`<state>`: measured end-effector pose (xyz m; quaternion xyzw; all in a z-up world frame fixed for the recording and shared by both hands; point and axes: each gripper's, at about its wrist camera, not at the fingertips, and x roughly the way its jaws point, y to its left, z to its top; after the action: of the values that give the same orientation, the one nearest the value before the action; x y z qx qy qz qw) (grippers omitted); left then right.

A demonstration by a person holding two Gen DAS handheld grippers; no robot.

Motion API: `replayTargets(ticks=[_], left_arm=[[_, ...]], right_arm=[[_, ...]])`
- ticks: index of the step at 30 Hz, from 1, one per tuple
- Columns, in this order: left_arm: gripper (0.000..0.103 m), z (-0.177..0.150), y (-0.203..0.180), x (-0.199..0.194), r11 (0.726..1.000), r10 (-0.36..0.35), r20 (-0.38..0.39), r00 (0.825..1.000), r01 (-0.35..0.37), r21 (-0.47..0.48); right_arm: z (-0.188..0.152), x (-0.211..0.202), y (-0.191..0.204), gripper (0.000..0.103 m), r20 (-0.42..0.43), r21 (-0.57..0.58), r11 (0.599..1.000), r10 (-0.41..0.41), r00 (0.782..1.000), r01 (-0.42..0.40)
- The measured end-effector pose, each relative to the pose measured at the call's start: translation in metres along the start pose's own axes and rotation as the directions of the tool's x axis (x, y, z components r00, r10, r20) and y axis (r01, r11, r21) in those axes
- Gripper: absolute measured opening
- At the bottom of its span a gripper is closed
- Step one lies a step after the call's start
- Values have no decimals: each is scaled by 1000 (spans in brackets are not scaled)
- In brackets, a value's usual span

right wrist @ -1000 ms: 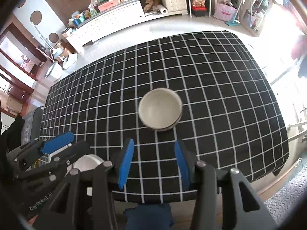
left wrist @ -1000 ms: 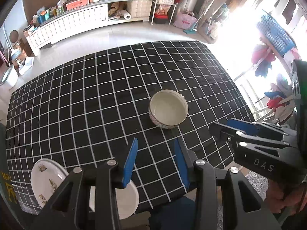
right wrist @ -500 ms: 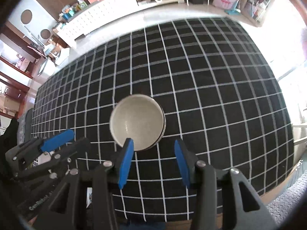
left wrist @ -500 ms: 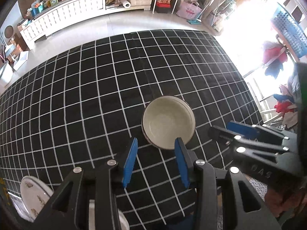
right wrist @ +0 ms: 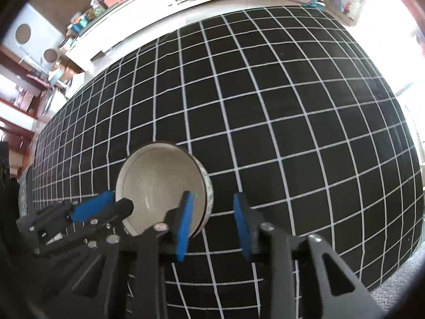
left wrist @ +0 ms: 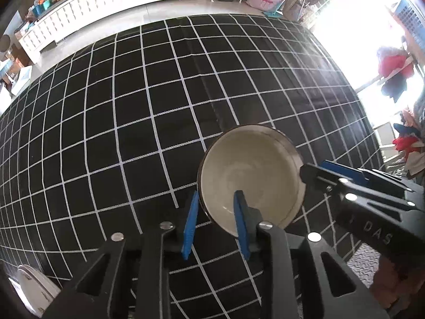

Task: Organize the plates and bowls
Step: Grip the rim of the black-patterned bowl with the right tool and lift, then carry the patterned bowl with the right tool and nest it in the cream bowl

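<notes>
plate (left wrist: 34, 289) cut off, window glare (left wrist: 353, 37)

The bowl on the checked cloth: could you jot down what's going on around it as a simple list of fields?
bowl: cream inside, empty, upright on the cloth
surface: black tablecloth with white grid
left gripper: jaws closing, straddling the bowl's near-left rim, one blue pad inside, one outside
right gripper: jaws closing, straddling the opposite rim, one pad inside, one outside
grip: pads not clearly pressing the wall yet
other dishes: white plate at the cloth's near-left edge, partly hidden
background: long white cabinet with clutter on top
</notes>
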<state>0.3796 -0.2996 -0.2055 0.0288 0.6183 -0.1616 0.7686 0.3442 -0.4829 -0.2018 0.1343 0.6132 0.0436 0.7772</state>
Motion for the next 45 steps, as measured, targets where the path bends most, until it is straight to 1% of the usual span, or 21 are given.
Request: replayTargets(ticks=[3,6,9,13,15,18,21,22,23,24,27,32,37,41,45], left_arm=[[23,1,-2,2,1000,18,5,1000,-18,14],[17,2,3,5,1000,26,-1,1000,-26,11],[13,3,11,8,1000,13,-12,1000,-13,-2],[9,5,18,12,1000,17,-19,1000,-17,-10],[9,6,20,16,1000,12,-26,1000,-13,-10],[9,7,19,18,1000,28,-23,999,-28,-5],[8,6,14,19,999,46,-27,999,-46,10],[8,5,14,18,999,46,-33,998,-45,8],[8,5,2,23,999,43,-37,998,-42,4],[8,4,2,22,999,35,-39,999,-35,0],[8,-3,2,13,999,34,-40,999,-34,-5],[8,-23,-2,-2,999,32,-43,999,-32,-3],[8,-44,5,-34,999,14,-16,1000,-14,-29],[8,-69,15,-68,999,12,24,1000,-11,-42],[9,-90,30,-92,997,2,45,999,2,-73]], right_arm=[[-2,6,1,24,-18,-4,1000,2,1000,-2],[-4,9,3,18,-24,-7,1000,0,1000,0],[-6,11,2,16,-26,-5,1000,2,1000,-3],[-7,12,7,14,-22,-14,1000,-10,1000,10],[-8,12,6,14,-18,-18,1000,-20,1000,19],[-8,11,6,14,-24,-8,999,-31,999,31],[-8,12,10,14,-32,6,999,-43,999,43],[-9,12,10,14,-35,11,999,-45,998,46],[-11,13,11,14,-41,18,999,-48,998,48],[-13,13,11,14,-47,23,999,-47,998,48],[-23,8,12,14,-67,36,998,-41,997,43],[-40,-11,28,14,-52,23,998,-64,997,65],[-56,-36,49,14,-28,6,998,-69,997,69],[-72,-60,70,14,1,-24,997,-76,997,76],[-80,-72,101,14,24,-51,996,-72,997,73]])
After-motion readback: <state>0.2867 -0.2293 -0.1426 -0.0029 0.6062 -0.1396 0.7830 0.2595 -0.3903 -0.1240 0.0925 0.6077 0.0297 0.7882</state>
